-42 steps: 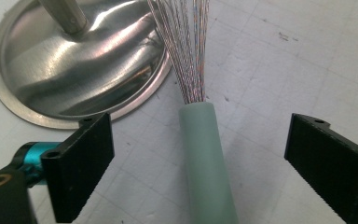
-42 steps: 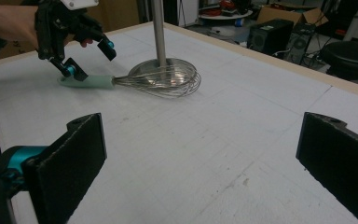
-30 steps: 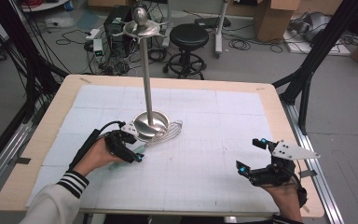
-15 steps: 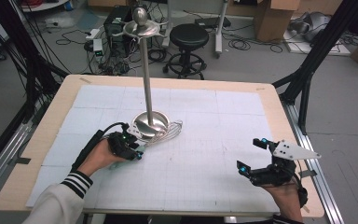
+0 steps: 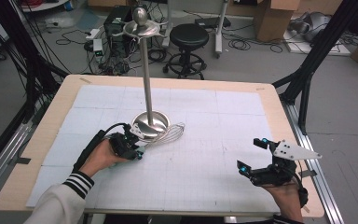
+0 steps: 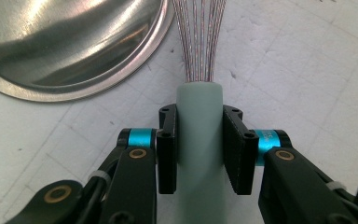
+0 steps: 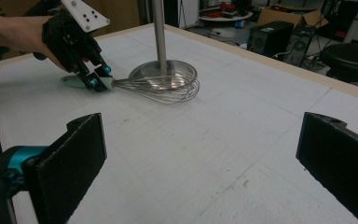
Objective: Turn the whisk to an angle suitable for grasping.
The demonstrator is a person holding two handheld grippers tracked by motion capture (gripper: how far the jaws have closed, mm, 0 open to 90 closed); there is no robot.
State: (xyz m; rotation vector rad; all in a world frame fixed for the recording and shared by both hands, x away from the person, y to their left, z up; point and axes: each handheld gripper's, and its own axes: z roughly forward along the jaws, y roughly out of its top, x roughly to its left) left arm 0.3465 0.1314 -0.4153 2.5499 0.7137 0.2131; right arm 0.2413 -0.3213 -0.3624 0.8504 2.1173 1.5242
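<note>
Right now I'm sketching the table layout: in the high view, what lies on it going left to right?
Left tool shut on the whisk's handle → stand base → whisk wires → right tool, open.

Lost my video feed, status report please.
Left gripper just closed on whisk handle. Right gripper open, idle. Whisk wires lie against stand base.

Glossy metal stand base (image 6: 65, 46), wire whisk (image 7: 161, 88) with seemingly matt plastic handle
</note>
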